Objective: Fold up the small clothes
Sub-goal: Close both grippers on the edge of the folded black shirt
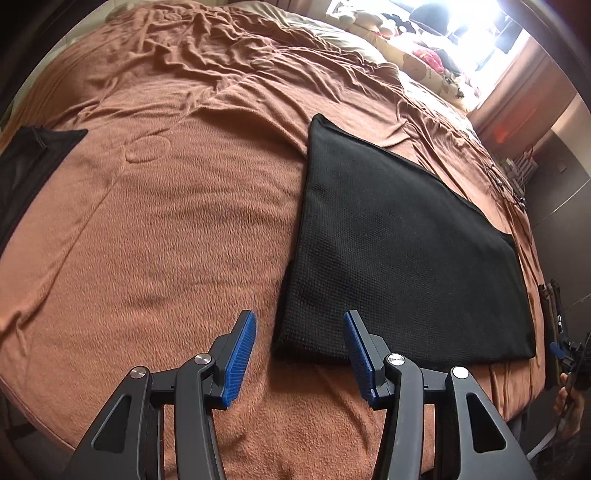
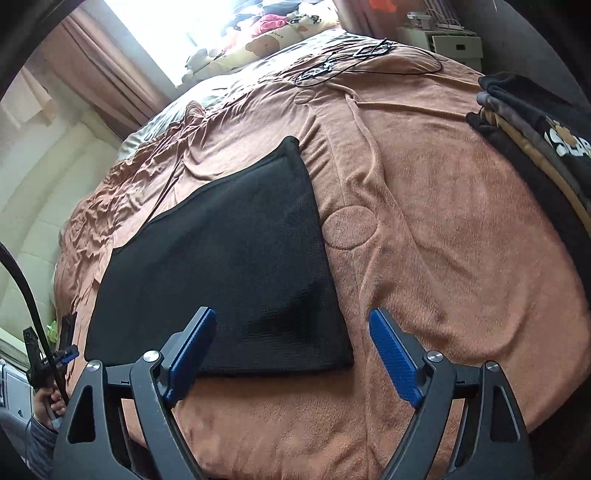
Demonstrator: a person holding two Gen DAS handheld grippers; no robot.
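- Nearest you, both grippers hang over the near edge of the bed with nothing between the blue pads: your left gripper (image 1: 299, 328) stands about half open, and your right gripper (image 2: 293, 325) is spread wider.
- Neither one touches cloth, so you are free to choose a fresh hold.
- Just beyond the fingertips lies the black garment (image 1: 399, 251), folded into a flat, tidy panel on the brown blanket (image 1: 177, 229); your left gripper is off its near left corner, your right over its near right corner.
- It lies smooth and square to the bed edge, probably so another fold, or a lift to a pile, starts from clean corners.
- Farther right, a stack of folded clothes (image 2: 535, 140) sits at the bed's side, well apart from the garment; that looks like where finished pieces go.
- At the left margin, another dark cloth (image 1: 33, 166) waits, likely for its turn.
- Farthest off, pillows and soft toys (image 2: 266, 33) crowd the window end, clear of your work.
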